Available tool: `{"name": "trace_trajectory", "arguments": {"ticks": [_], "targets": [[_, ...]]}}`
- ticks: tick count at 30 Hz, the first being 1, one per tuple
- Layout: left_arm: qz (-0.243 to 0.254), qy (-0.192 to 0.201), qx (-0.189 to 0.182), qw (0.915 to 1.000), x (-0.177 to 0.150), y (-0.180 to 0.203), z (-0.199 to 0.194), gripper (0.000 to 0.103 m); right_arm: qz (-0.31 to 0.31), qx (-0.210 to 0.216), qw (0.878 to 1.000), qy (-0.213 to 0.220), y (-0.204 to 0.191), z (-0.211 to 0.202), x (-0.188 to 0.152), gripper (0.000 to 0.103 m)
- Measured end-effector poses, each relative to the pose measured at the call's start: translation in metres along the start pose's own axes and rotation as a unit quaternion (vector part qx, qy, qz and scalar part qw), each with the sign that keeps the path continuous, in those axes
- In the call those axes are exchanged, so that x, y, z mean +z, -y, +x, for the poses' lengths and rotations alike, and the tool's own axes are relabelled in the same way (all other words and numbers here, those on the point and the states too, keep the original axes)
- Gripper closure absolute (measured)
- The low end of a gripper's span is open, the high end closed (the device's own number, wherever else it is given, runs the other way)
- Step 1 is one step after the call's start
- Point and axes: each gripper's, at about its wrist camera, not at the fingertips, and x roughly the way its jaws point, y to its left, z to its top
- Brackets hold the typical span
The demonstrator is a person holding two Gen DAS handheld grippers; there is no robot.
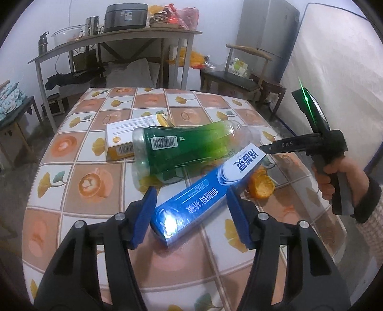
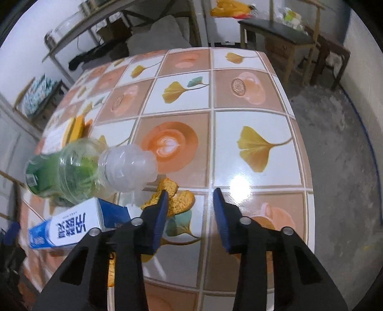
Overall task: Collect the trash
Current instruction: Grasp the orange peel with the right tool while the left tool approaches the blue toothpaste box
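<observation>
I look across a table point(image 1: 79, 172) under a glossy cloth of checkered squares printed with coffee cups and yellow leaves; behind it white walls, a long grey shelf point(image 1: 115, 39) bearing a rice cooker point(image 1: 126, 17) and a clear bowl point(image 1: 68, 34); a dark-seated wooden chair point(image 1: 235, 79) and a grey fridge point(image 1: 268, 31) stand right; bare concrete floor point(image 2: 335, 134).

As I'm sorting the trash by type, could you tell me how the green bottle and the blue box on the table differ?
The green bottle is round, see-through plastic with a barcode label; the blue box is a flat-sided, glossy carton printed with white characters. The bottle lies further back, next to a yellow box, while the blue box lies between the left gripper's open fingers. Both lie on their sides on the table.
</observation>
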Motion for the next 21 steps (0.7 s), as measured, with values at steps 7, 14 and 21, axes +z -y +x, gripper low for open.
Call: {"name": "trace_trajectory", "arguments": {"ticks": [7, 14, 21], "targets": [[-0.007, -0.004, -0.003, 1.0, 0.0, -0.002, 0.006, 0.048, -0.044, -0.029, 0.999, 0.015, -0.012, -0.006, -0.006, 0.099], [-0.009, -0.007, -0.004, 0.9999, -0.002, -0.004, 0.008, 0.048, -0.017, 0.007, 1.0, 0.021, 0.004, -0.022, -0.014, 0.1], [-0.015, -0.007, -0.005, 0.9999, -0.003, -0.006, 0.008, 0.048, -0.003, 0.051, 0.998, 0.035, 0.004, -0.038, -0.014, 0.1]]}}
